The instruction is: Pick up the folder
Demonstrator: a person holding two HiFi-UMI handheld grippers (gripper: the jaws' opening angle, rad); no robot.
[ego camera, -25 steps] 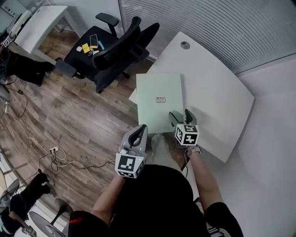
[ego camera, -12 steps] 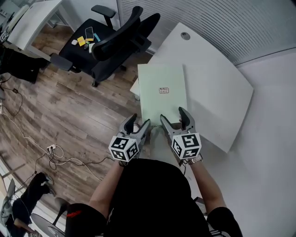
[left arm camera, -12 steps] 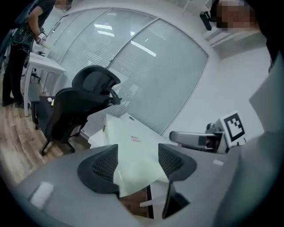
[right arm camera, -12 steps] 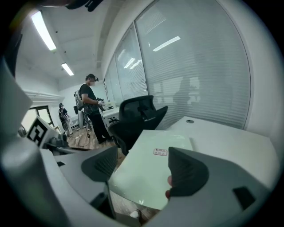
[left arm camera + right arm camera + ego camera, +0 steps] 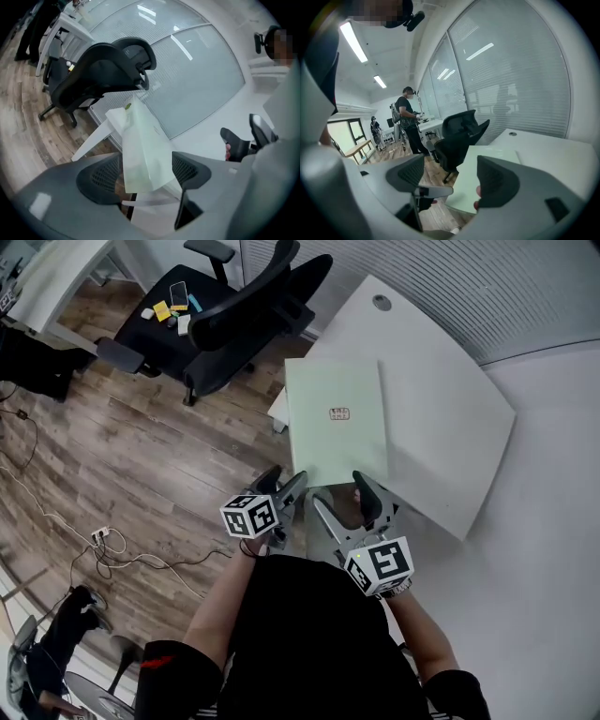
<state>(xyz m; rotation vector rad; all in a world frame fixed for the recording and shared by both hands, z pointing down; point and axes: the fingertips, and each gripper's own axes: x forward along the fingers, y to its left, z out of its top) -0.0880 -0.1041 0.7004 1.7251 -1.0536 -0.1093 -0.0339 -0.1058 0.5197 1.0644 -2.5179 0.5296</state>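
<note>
Two grippers face the thin green folder, lying just ahead on the desk with its near edge overhanging: the left gripper, jaws opening around its corner without pinching, the right gripper gaping empty, so that light, bendy, probably slick edge looks best to pinch.

An office: a white desk, a black swivel chair, slatted window blinds and wood-plank flooring.
</note>
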